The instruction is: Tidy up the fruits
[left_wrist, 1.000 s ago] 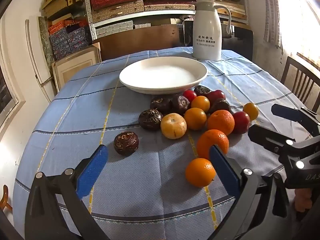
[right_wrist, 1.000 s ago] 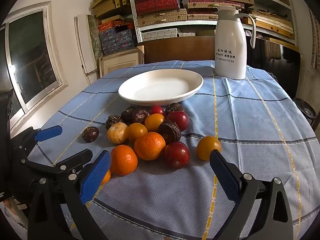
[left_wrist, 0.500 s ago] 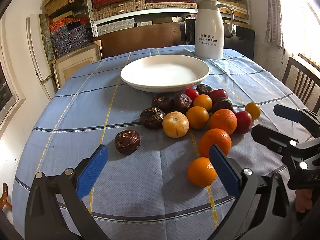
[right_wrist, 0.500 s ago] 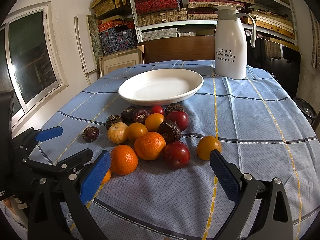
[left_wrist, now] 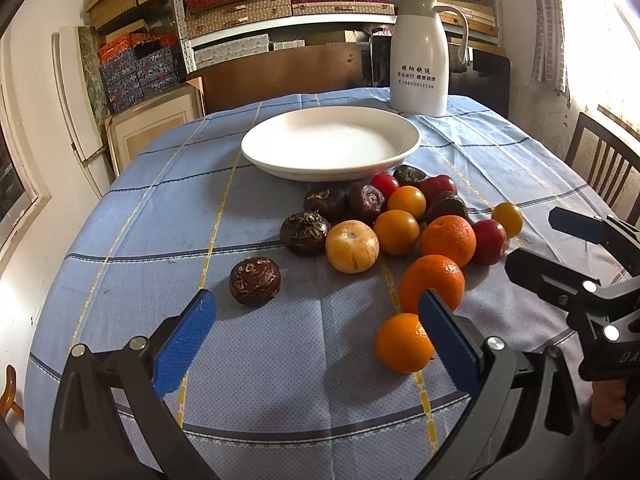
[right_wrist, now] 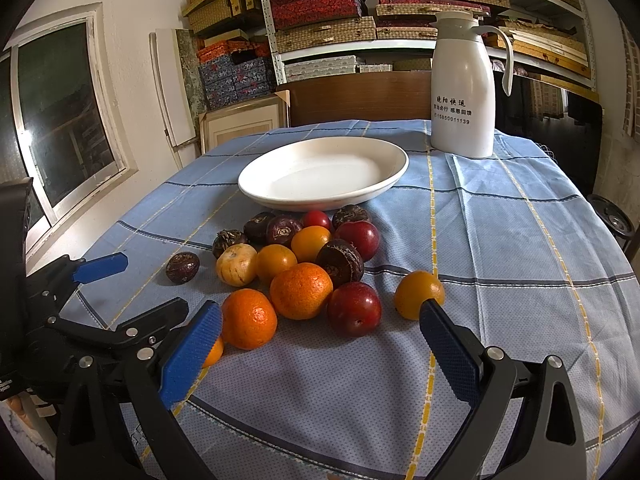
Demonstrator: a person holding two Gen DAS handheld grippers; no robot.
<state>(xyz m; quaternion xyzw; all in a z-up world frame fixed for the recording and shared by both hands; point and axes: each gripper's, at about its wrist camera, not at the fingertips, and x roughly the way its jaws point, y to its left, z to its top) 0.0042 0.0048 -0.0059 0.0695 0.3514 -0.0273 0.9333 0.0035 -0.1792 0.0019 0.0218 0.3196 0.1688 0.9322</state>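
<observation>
Left gripper [left_wrist: 316, 328] gaped wide, empty, over the cloth [left_wrist: 160, 220]; right gripper [right_wrist: 320, 332] likewise, near the fruit [right_wrist: 300, 272].

A lived-in home room doubling as storage: ahead of the gripper a desk [right_wrist: 500, 240] under a blue checked cloth, a white thermos jug [right_wrist: 462, 88], metal shelves [right_wrist: 360, 40] stacked with patterned boxes, a wooden chair [left_wrist: 604, 160] and a window [right_wrist: 60, 120].

Both grippers, left [left_wrist: 316, 328] and right [right_wrist: 320, 340], are built of black frames, blue ribbed pads and silver screws.
</observation>
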